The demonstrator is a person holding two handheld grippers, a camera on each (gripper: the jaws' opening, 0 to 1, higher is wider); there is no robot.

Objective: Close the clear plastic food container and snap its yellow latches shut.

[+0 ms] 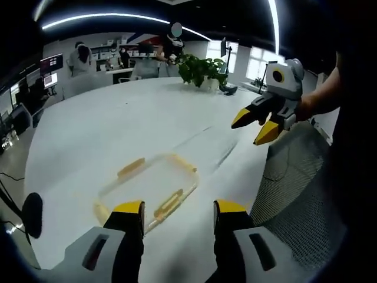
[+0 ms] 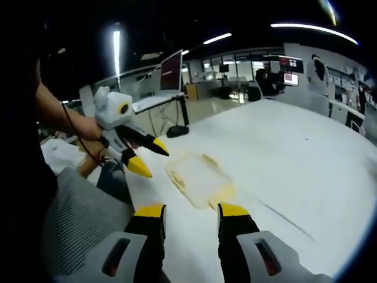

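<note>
A clear plastic food container (image 1: 147, 186) with yellow latches (image 1: 131, 167) lies flat on the white table (image 1: 118, 124), just ahead of my left gripper (image 1: 178, 207), which is open and holds nothing. The right gripper (image 1: 256, 127) hangs in the air to the right of it, jaws apart. In the right gripper view the same container (image 2: 197, 175) rests a little beyond my right gripper (image 2: 191, 211), open and clear of it. The left gripper (image 2: 147, 156) hovers at the container's left, open, held by a person's hand.
A potted green plant (image 1: 200, 69) stands at the table's far side. A grey mesh chair back (image 1: 288, 188) sits by the table edge at the right. Desks, monitors (image 2: 171, 71) and people fill the room behind.
</note>
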